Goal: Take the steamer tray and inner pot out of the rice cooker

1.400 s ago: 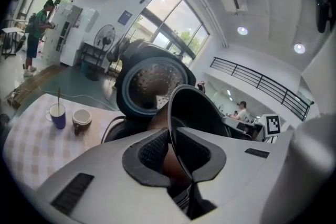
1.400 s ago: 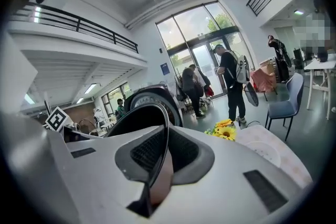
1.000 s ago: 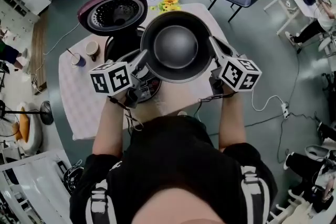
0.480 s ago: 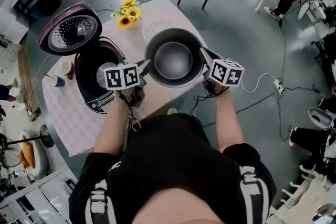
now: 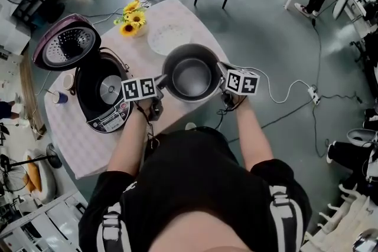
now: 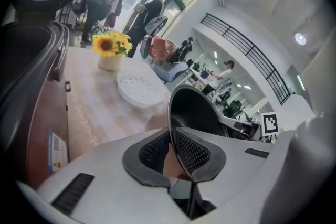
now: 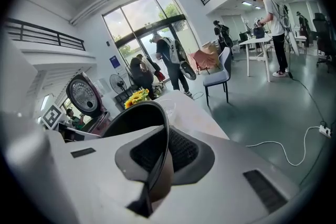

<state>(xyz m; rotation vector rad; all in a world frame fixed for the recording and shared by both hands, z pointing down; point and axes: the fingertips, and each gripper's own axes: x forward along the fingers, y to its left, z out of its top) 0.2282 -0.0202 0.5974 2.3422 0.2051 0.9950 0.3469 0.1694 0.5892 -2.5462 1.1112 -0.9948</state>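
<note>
Jaws of both grippers are clamped on the rim of the pot (image 5: 191,77), one pad inside the wall and one outside. The left gripper (image 5: 159,84) pinches the pot's left rim and the right gripper (image 5: 223,72) the opposite rim, so the dark, empty pot sits upright between them. It is over the right part of the surface (image 5: 77,144), near the front edge; whether its base touches cannot be told. The cooker (image 5: 109,121) stands to the left with its lid (image 5: 65,44) raised and its cavity bare. The white steamer tray (image 5: 167,38) lies flat on the surface just behind the pot, beside the sunflowers (image 5: 131,18).
</note>
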